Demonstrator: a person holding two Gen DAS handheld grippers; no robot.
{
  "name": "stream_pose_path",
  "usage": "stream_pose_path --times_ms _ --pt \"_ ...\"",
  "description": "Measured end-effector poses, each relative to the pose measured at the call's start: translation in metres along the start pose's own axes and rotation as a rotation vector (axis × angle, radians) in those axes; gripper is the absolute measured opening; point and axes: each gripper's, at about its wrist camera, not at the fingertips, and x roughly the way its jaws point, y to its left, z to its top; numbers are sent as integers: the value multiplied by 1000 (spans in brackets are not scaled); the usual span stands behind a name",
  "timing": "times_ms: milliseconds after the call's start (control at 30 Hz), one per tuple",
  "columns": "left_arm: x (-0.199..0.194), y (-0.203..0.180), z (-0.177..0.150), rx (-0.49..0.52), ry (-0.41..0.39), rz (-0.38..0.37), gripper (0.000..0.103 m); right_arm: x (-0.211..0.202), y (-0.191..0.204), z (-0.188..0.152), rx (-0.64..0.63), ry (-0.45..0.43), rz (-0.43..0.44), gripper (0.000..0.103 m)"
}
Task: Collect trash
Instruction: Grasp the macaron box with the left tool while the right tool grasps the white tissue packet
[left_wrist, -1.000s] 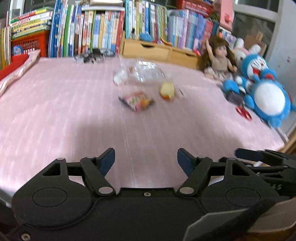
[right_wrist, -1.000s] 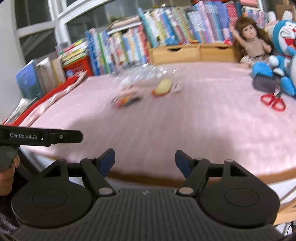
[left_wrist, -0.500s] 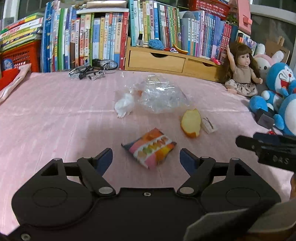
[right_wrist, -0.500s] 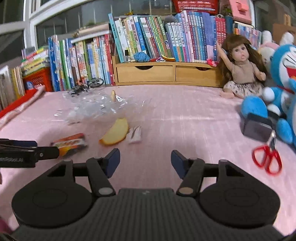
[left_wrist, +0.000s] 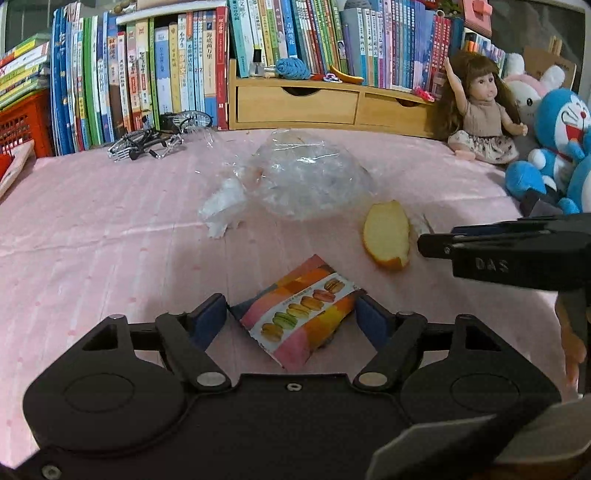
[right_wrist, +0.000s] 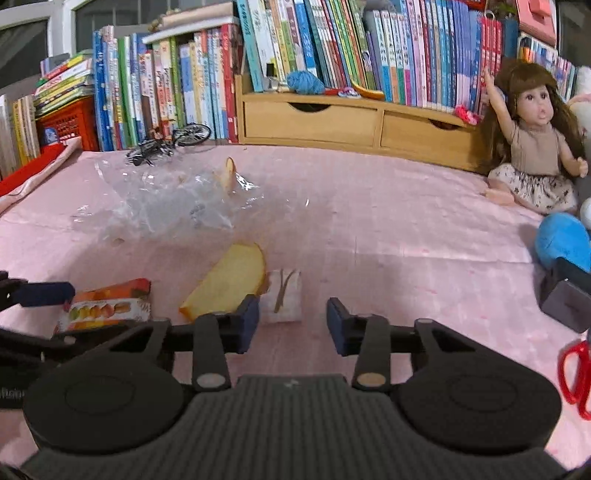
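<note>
lettering "das" marks right claw (left_wrist: 436, 245) beside macaron-printed wrapper (left_wrist: 301, 315).

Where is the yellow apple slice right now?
The yellow apple slice lies on the pink tablecloth, between the macaron snack packet on its left and a small white paper scrap touching its right.

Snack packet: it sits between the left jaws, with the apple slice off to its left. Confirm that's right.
Not quite. The snack packet does sit between the left jaws, but the apple slice lies off to its right, not left. The left wrist view shows this.
</note>
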Motion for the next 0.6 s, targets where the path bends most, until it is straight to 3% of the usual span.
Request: stream_pose_path --times_ms 167,600 --pt "-6 -6 -2 22 -15 -2 48 3 -2 1 19 -11 26 31" --pt "-53 -8 -15 0 -45 1 46 -52 -2 -25 21 -56 87 31"
